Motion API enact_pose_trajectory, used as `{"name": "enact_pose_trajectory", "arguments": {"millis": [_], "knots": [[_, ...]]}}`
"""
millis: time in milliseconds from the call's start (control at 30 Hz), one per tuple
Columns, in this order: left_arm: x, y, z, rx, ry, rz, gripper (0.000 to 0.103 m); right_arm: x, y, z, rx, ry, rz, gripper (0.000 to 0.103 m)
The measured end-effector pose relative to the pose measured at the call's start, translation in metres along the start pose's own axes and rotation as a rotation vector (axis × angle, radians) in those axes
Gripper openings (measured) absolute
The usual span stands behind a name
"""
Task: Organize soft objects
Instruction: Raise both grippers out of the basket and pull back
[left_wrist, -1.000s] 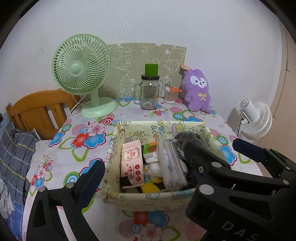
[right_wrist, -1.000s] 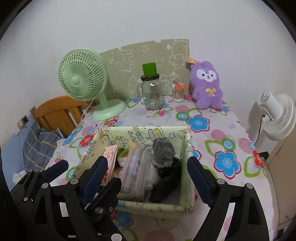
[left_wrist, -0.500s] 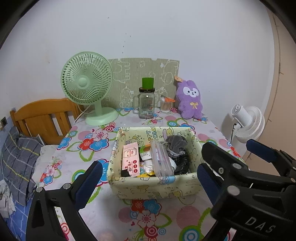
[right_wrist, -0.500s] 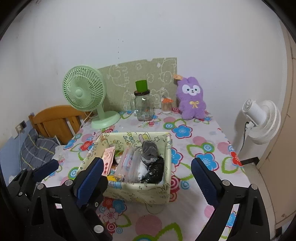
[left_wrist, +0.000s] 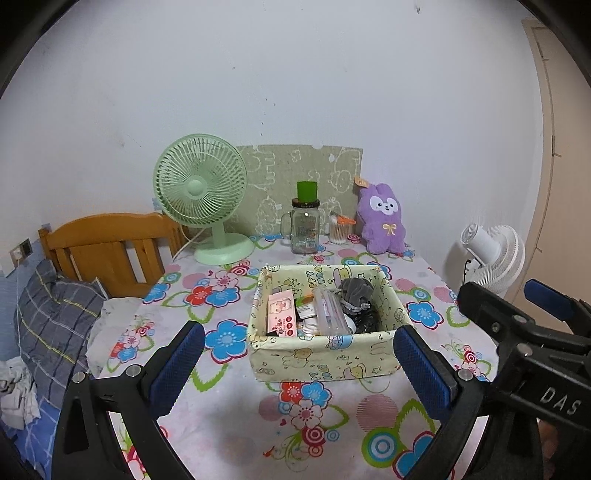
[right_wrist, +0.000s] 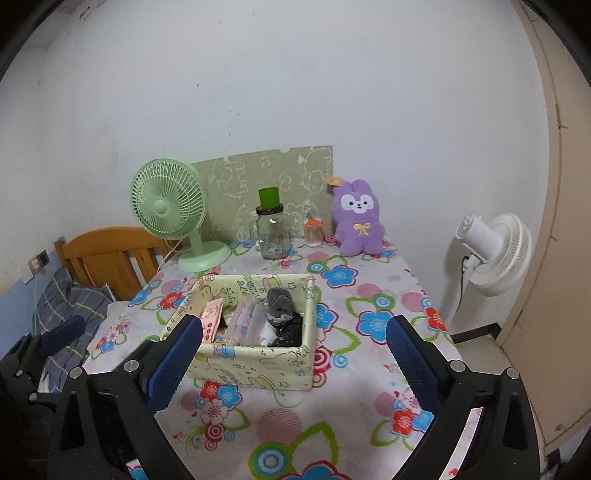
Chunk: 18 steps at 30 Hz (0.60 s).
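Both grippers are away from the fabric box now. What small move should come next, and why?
Probably bring the right gripper toward the purple plush rabbit at the back of the table. It looks like the only soft thing outside the fabric box, where the grey cloth bundle already lies. The right gripper's jaws are opening with nothing between them, and the left gripper is open and empty too.

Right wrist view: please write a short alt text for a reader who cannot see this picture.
A fabric storage box full of small soft items, a grey pouch among them, sits on a flower-patterned table, framed by the empty, opening right gripper. Behind it, along the wall, stand a green fan, a glass jar and a purple plush rabbit.
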<state>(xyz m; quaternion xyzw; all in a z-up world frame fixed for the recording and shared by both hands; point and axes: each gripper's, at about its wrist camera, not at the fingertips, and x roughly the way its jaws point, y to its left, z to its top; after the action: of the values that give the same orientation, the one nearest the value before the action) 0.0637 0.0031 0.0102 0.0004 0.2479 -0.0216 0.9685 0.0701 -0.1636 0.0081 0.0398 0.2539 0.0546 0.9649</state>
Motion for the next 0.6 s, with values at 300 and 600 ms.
{"name": "enact_pose_trajectory", "arguments": {"millis": [300, 600], "knots": [[-0.03, 0.005, -0.011, 0.004, -0.04, 0.03, 0.103, -0.03, -0.007, -0.011, -0.005, -0.036, -0.031, 0.102], [-0.047, 0.01, -0.018, -0.009, -0.061, 0.032, 0.103, -0.052, -0.014, -0.019, 0.001, -0.061, -0.076, 0.103]]}}
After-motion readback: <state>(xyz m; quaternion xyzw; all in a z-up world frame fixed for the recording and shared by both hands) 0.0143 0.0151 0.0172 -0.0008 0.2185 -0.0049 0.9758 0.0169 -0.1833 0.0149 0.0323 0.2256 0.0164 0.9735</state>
